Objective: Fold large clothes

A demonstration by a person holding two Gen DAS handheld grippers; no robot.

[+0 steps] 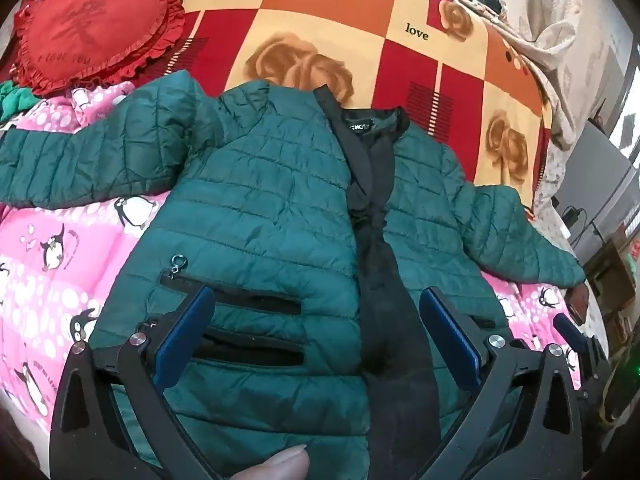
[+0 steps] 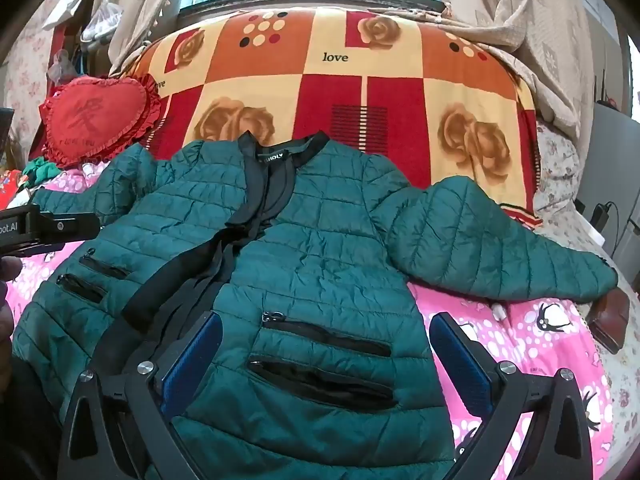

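A dark green quilted jacket (image 1: 256, 200) (image 2: 320, 248) lies face up on the bed, front open, black lining and collar showing, both sleeves spread sideways. My left gripper (image 1: 320, 300) hovers over its lower left half, open wide, blue pads either side of the zip pockets (image 1: 248, 304) and black placket. My right gripper (image 2: 326, 328) hovers open over the lower right half, framing its two zip pockets (image 2: 324, 340). Neither touches the fabric. The left gripper's body (image 2: 44, 228) shows at the left edge of the right wrist view.
A pink penguin quilt (image 1: 52, 264) (image 2: 520, 344) lies under the jacket. Beyond it lies a red and orange rose blanket (image 2: 340, 92). A red heart cushion (image 1: 88, 32) (image 2: 96, 120) sits at the back left. A brown wallet-like thing (image 2: 612, 316) lies by the right sleeve end.
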